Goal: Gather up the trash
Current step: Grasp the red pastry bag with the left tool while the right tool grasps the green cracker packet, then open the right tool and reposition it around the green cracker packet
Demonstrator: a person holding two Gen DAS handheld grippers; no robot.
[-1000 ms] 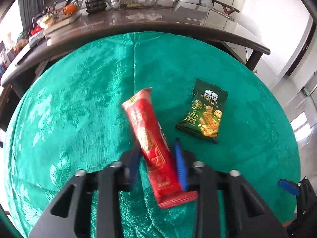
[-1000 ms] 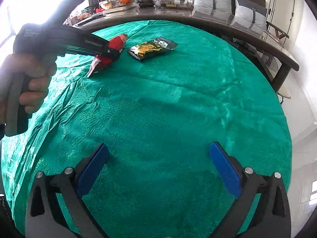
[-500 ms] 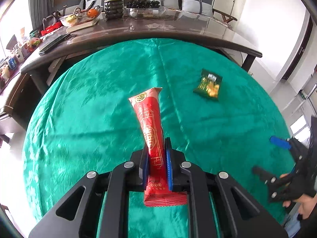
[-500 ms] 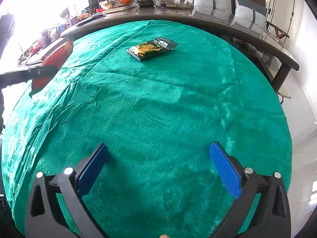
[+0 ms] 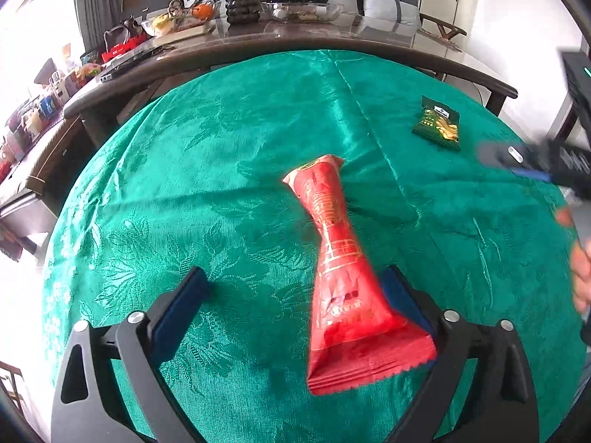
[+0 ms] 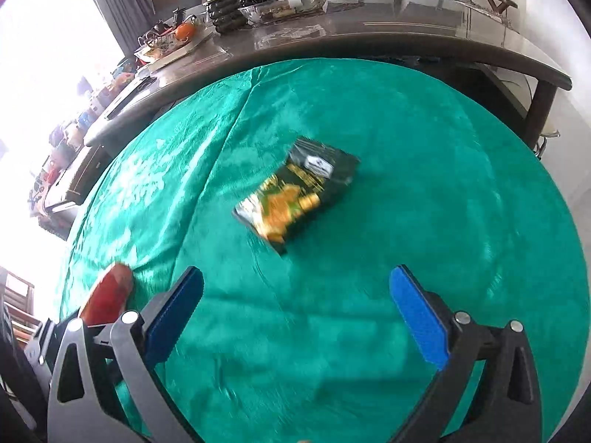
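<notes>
A red snack wrapper (image 5: pixel 340 277), creased in the middle, lies loose between the fingers of my left gripper (image 5: pixel 295 291). It leans on the right pad, and the jaws are opening wide, so neither pad presses it. A dark green snack packet (image 5: pixel 437 125) lies flat on the green tablecloth (image 5: pixel 184 184), far right. In the right wrist view the same packet (image 6: pixel 299 192) lies just ahead of my right gripper (image 6: pixel 295 299). That gripper's jaws are closing slightly with nothing between them. The red wrapper (image 6: pixel 107 295) shows at lower left.
Behind the round table stands a long dark table (image 5: pixel 332 44) with a plant pot (image 5: pixel 242 7), a glass tray and a fruit bowl. Cluttered shelves are at the left. My right gripper (image 5: pixel 532 166) and a hand (image 5: pixel 580 269) blur in at the right edge.
The left jaws, shut on the red wrapper before, have sprung wide and let it go. The right gripper has swung forward and rolled, bringing the green packet close in front.
</notes>
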